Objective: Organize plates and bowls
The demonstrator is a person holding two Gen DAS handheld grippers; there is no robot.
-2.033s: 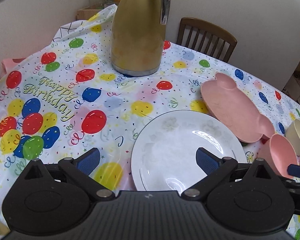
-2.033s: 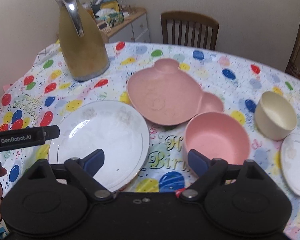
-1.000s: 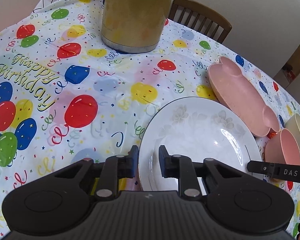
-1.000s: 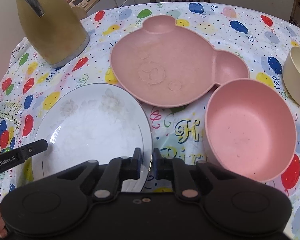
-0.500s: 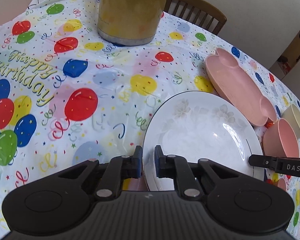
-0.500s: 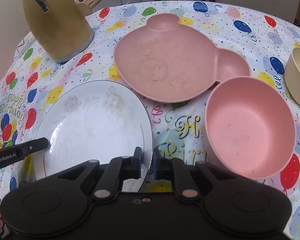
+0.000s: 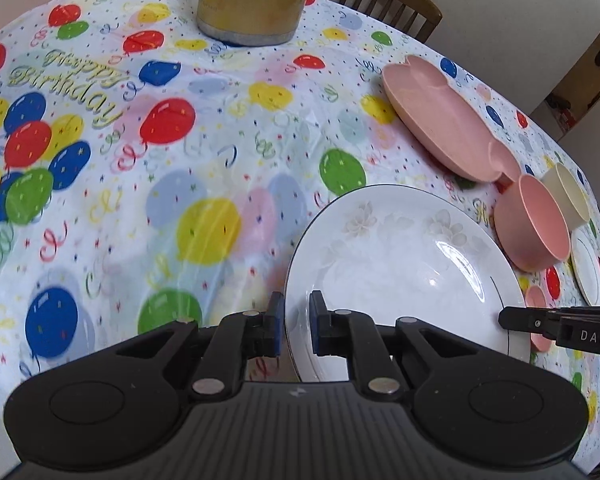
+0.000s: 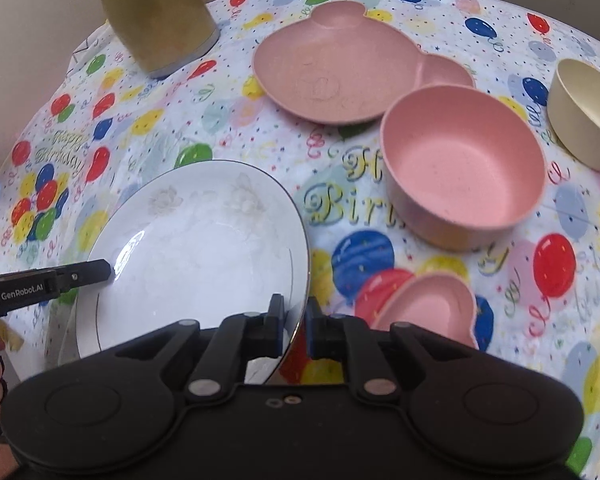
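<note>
A large white plate (image 7: 404, 276) with faint flowers is held above the table by both grippers. My left gripper (image 7: 296, 326) is shut on its left rim. My right gripper (image 8: 296, 328) is shut on its right rim; the plate shows there too (image 8: 196, 256). A pink bear-shaped plate (image 8: 340, 72) lies behind, a pink bowl (image 8: 464, 172) to its right, and a cream bowl (image 8: 588, 112) further right. A small pink dish (image 8: 424, 312) lies near the front, uncovered beside the lifted plate.
A gold kettle (image 8: 156, 16) stands at the back left on the balloon tablecloth (image 7: 160, 160). A small white plate (image 7: 588, 268) lies at the right edge. A wooden chair (image 7: 384, 4) stands behind the table.
Both grippers closed on the white plate's rims, then lifted it up and toward the front. A small pink dish has come into view under its right side.
</note>
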